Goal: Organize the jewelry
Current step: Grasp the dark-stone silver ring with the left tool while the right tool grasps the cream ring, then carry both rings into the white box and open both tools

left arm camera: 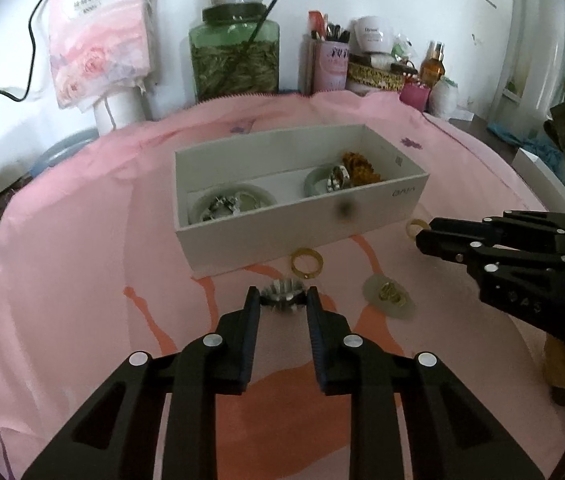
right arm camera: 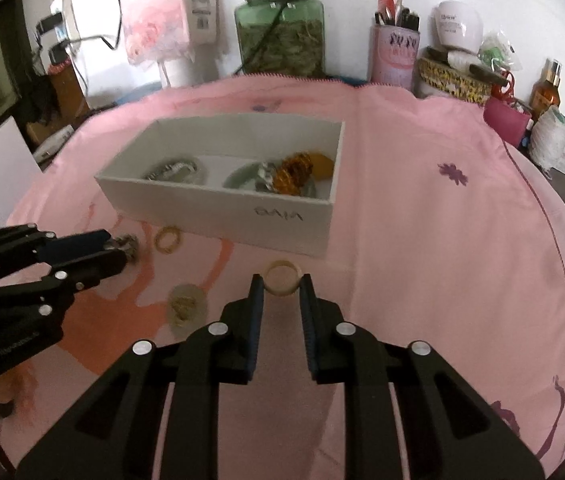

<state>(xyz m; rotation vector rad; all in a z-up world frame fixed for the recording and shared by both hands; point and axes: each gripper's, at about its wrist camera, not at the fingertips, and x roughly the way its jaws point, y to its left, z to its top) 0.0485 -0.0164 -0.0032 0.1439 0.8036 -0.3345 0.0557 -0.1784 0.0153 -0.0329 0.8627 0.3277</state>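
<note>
A white open box [left arm camera: 302, 222] [right arm camera: 222, 206] sits on the pink cloth [left arm camera: 82, 240] and holds pale green bangles, silver pieces and amber beads [right arm camera: 292, 176]. In the left wrist view my left gripper [left arm camera: 284, 297] is shut on a ridged silver piece [left arm camera: 284, 302] that rests on the cloth just in front of the box. In the right wrist view my right gripper [right arm camera: 281, 285] is shut on a cream ring [right arm camera: 282, 268] lying near the box's right front corner. Loose between the two grippers are a gold ring [left arm camera: 306, 263] [right arm camera: 168, 239] and a pale disc with gold earrings [left arm camera: 388, 294] [right arm camera: 185, 306].
Along the wall behind the cloth stand a green glass jar [left arm camera: 234, 60], a pink cup of combs [left arm camera: 330, 64], a tissue pack [left arm camera: 98, 32], an amber bottle [left arm camera: 432, 62] and small clutter. A black cable hangs over the jar. Pink cloth lies bare right of the box.
</note>
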